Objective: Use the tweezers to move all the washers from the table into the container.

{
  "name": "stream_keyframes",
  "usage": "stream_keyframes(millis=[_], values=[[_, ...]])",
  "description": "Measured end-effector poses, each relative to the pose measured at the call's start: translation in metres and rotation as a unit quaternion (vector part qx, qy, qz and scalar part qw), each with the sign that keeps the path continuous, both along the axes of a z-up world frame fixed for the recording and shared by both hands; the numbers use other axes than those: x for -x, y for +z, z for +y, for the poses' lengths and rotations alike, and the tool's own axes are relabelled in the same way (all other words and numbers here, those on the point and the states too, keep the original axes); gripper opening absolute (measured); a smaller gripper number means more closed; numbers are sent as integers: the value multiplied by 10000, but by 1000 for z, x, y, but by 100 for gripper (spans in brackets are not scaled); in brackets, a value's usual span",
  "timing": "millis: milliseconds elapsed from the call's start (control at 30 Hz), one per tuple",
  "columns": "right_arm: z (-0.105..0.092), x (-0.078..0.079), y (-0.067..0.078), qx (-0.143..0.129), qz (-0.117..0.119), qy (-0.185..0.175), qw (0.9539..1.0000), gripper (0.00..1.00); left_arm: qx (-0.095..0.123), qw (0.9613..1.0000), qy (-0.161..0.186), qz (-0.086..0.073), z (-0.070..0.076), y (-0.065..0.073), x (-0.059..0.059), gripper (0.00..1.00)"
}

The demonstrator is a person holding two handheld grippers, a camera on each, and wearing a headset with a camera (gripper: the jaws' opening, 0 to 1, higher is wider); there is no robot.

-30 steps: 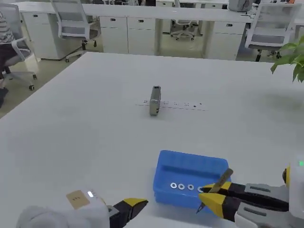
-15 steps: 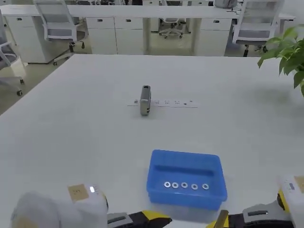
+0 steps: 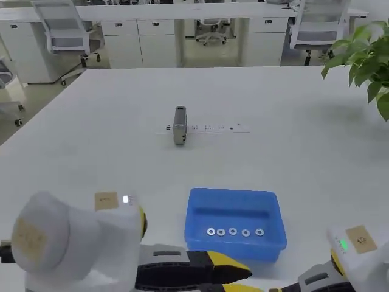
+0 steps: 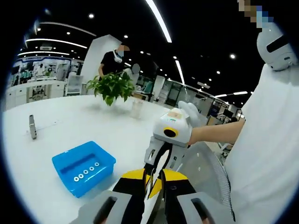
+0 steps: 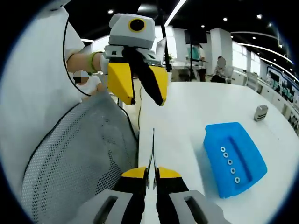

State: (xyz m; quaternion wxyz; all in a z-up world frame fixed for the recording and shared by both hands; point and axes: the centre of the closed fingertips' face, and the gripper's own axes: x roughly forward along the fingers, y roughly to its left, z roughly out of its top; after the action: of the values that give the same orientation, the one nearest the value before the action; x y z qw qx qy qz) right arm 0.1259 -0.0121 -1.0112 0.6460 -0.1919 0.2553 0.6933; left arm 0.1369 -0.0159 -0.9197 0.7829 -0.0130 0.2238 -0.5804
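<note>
**Head view with the two gripper views.** Five washers (image 3: 233, 232) lay in one row on the floor of the blue container (image 3: 237, 207), low and centre in the head view, on the white table (image 3: 121, 164). With the row lying there, the transfer was judged complete or close to it.

The right gripper (image 5: 150, 172), at the bottom of its own view, was clamped on the tweezers (image 5: 153, 149). Their thin blades rose straight up from between its jaws, with the tips bare.

The left gripper (image 4: 153, 179) had its jaws drawn narrow, with nothing seen between them. In the head view it lay at the lower left, near the container's front wall.

**Handling, as a judgement:** each washer looked light, thin, hard and smooth, and so likely to skid on the table or flick out of the tips. The surest hold was across the ring, one tip through the hole and the other on the outer edge, with a gentle squeeze
</note>
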Motion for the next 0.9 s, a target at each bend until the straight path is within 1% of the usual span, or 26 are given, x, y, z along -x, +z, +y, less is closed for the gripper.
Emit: stream_keyframes(millis=[67, 100, 133, 167, 233, 333, 467, 600, 667, 733, 800, 833, 900], values=[[0, -1, 2, -13, -21, -21, 10000, 4, -197, 9997, -165, -57, -1, -5, 3, 7], [0, -1, 3, -18, -64, -28, 10000, 4, -367, 9989, -251, -168, -1, -8, 3, 7], [0, -2, 4, -3, -118, -32, 9999, 4, -435, 9983, -314, -223, -2, -9, 3, 7], [0, -2, 5, 7, -144, -25, 9999, 4, -474, 9981, -331, -216, -4, -10, 4, 7], [0, -2, 5, 32, -205, -7, 9998, 4, -552, 9974, -392, -254, -6, -12, 3, 8], [1, -1, 6, 53, -269, 7, 9996, 4, -722, 9953, -545, -337, -10, -15, 3, 8], [5, -1, 11, -16, -346, 3, 9994, 3, -775, 9938, -667, -445, -16, -13, 3, 7], [7, -4, 15, -95, -415, -36, 9991, 3, -829, 9926, -725, -507, -17, -13, 3, 4], [6, -6, 13, -27, -472, -26, 9989, 3, -833, 9927, -705, -515, -16, -12, 1, 4], [6, -7, 11, 35, -522, -20, 9986, 3, -920, 9917, -713, -554, -14, -13, -1, 3], [7, -6, 11, 55, -539, -2, 9985, 3, -974, 9906, -761, -594, -13, -14, 0, 0], [7, -6, 11, 67, -547, 12, 9985, 3, -983, 9902, -761, -631, -12, -13, -1, 0], [8, -5, 8, 146, -597, 54, 9981, 4, -977, 9903, -768, -625, -12, -13, -1, 0]])
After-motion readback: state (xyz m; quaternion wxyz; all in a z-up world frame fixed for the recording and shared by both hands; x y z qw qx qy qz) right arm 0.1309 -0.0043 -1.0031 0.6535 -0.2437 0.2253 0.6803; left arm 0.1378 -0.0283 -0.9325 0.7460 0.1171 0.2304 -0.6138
